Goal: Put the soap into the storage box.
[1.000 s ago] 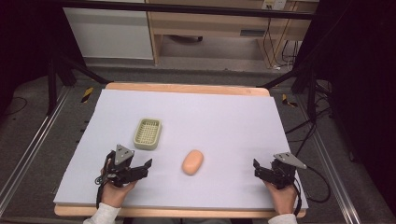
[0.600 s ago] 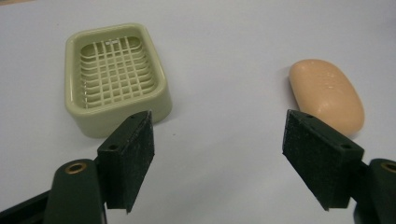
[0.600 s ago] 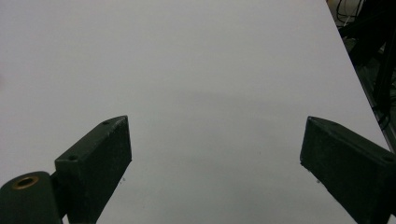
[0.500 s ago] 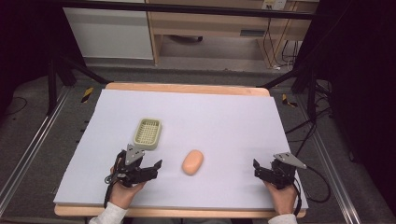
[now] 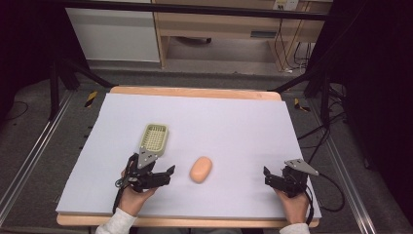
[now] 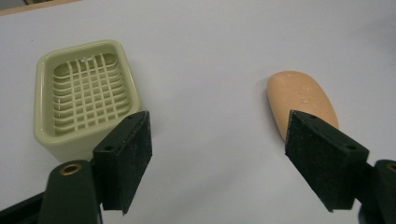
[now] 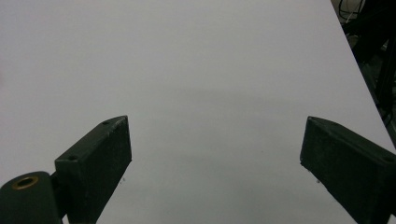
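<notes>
left claw (image 5: 168, 171) wide open, nearer the soap (image 5: 200, 169); soap lies just right of it, long axis pointing away. right claw (image 5: 267, 174) open, idle.

Soap bar (image 5: 200, 169): peach-coloured, smooth, rounded oval, lying flat on the white tabletop (image 5: 234, 126) near its front-centre, long axis running roughly front to back. Nothing touches it. Soap dish (image 5: 154, 138): pale green, rectangular with rounded corners, grid-patterned base, upright and empty. It sits to the left of the bar and farther back, apart from it.
</notes>
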Demonstrator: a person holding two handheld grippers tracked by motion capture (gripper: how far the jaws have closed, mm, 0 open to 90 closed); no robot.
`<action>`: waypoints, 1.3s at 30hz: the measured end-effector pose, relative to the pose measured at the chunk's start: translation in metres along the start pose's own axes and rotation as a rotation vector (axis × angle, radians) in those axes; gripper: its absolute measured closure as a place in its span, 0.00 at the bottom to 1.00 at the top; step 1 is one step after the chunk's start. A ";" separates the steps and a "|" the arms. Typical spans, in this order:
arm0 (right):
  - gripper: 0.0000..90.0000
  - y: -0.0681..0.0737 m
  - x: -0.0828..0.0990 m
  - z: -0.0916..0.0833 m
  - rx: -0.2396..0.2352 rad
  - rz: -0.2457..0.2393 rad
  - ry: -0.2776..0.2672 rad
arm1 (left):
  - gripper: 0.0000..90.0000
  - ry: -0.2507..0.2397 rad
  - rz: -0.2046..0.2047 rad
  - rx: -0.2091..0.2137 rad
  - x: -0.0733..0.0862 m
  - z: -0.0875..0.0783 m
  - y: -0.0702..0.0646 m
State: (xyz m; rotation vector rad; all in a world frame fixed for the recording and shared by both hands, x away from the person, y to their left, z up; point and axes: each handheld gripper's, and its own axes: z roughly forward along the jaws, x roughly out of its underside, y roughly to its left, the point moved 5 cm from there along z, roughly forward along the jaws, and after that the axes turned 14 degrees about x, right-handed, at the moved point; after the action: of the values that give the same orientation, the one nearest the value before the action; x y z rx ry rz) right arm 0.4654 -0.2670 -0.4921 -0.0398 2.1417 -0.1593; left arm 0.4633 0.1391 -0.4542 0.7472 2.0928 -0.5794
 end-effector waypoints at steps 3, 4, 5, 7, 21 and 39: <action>0.10 -0.001 0.000 0.000 0.004 0.003 0.000 | 0.24 0.004 0.002 0.007 -0.002 0.001 -0.001; 0.10 -0.001 0.000 0.000 0.004 0.004 0.001 | 0.24 -0.002 -0.001 0.007 -0.004 0.002 -0.001; 0.10 -0.001 0.000 0.000 0.003 0.004 0.001 | 0.24 -0.002 -0.001 0.007 -0.004 0.002 -0.001; 0.10 -0.001 0.000 0.000 0.001 0.005 0.002 | 0.24 -0.006 -0.001 0.007 -0.009 0.003 -0.002; 0.10 -0.002 0.000 0.000 -0.003 0.011 0.002 | 0.22 -0.019 0.011 0.028 -0.036 0.017 -0.014; 0.10 -0.003 0.000 -0.002 -0.006 0.019 -0.001 | 0.22 0.017 0.026 0.052 -0.036 0.036 -0.027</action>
State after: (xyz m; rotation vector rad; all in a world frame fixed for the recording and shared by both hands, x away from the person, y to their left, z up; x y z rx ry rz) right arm 0.4638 -0.2698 -0.4901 -0.0229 2.1407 -0.1422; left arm 0.4820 0.0865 -0.4413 0.8105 2.0872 -0.6176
